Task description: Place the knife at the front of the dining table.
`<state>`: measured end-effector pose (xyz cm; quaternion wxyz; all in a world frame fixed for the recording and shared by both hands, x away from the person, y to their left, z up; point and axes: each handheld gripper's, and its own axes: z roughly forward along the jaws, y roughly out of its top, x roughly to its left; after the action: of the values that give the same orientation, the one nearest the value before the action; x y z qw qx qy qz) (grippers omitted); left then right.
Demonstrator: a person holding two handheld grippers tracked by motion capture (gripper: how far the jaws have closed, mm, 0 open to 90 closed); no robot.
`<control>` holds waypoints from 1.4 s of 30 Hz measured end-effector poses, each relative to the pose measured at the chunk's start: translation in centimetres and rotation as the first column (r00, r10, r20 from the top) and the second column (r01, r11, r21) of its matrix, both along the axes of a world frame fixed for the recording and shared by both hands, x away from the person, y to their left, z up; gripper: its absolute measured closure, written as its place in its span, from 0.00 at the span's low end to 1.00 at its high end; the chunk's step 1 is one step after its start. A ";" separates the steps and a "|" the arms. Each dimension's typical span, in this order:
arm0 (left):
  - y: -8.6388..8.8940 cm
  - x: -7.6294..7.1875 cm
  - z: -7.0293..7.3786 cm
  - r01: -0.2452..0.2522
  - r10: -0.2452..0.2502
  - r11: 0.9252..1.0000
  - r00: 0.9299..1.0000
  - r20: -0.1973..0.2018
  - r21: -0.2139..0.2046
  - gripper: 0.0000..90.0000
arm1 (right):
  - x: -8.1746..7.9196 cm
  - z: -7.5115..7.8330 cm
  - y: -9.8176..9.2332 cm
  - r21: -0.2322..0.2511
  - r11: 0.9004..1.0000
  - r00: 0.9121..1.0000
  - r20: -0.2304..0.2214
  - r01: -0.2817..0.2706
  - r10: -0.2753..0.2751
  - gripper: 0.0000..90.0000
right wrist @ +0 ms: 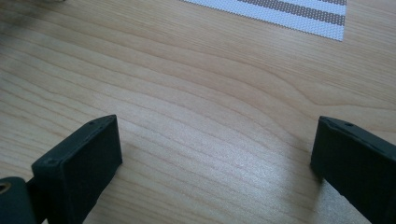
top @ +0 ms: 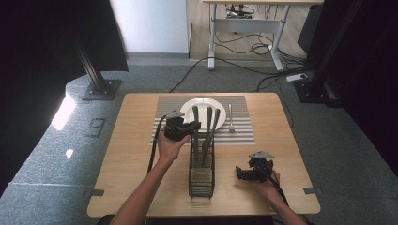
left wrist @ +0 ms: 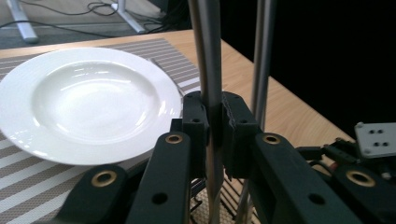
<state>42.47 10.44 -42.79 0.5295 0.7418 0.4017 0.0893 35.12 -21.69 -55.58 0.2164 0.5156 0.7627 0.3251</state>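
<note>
A black wire cutlery basket (top: 202, 174) stands mid-table with three metal utensil handles rising from its far end. My left gripper (top: 193, 125) is shut on the leftmost handle (left wrist: 211, 56); its two black jaws press the upright metal shaft from both sides. A second handle (left wrist: 264, 51) stands just behind it. Beyond lies a white plate (left wrist: 88, 100) on a striped placemat (top: 241, 137), with a fork (top: 230, 118) to the plate's right. My right gripper (top: 240, 173) rests low over bare wood at the front right, jaws wide apart with nothing between them.
The wooden table (top: 131, 154) has bare room on its left and right sides. The placemat's corner (right wrist: 299, 16) lies ahead of the right gripper. Black frame posts, cables and a desk stand on the carpet beyond the table.
</note>
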 end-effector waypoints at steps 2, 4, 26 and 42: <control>0.1 -0.1 0.2 -0.002 0.002 1.000 1.000 0.014 -0.002 0.92 | 0.0 0.0 0.0 -0.001 1.000 1.000 0.001 -0.003 0.003 0.02; 0.1 -0.2 0.2 0.000 0.000 1.000 1.000 0.017 -0.001 0.92 | 0.0 0.0 0.0 -0.001 1.000 1.000 0.001 -0.003 0.003 0.02; 1.8 -2.6 7.0 0.045 -0.034 0.997 0.984 0.174 -0.059 0.93 | 0.0 0.0 0.0 0.000 1.000 1.000 0.002 -0.011 0.011 0.03; 5.6 -4.1 11.5 0.004 0.029 0.991 0.969 0.246 -0.132 0.93 | 0.0 0.0 0.0 -0.002 1.000 1.000 0.003 -0.012 0.012 0.03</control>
<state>38.39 16.01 -31.28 0.6226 0.6859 0.3422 0.1575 35.10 -21.66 -55.57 0.2160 0.5102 0.7658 0.3266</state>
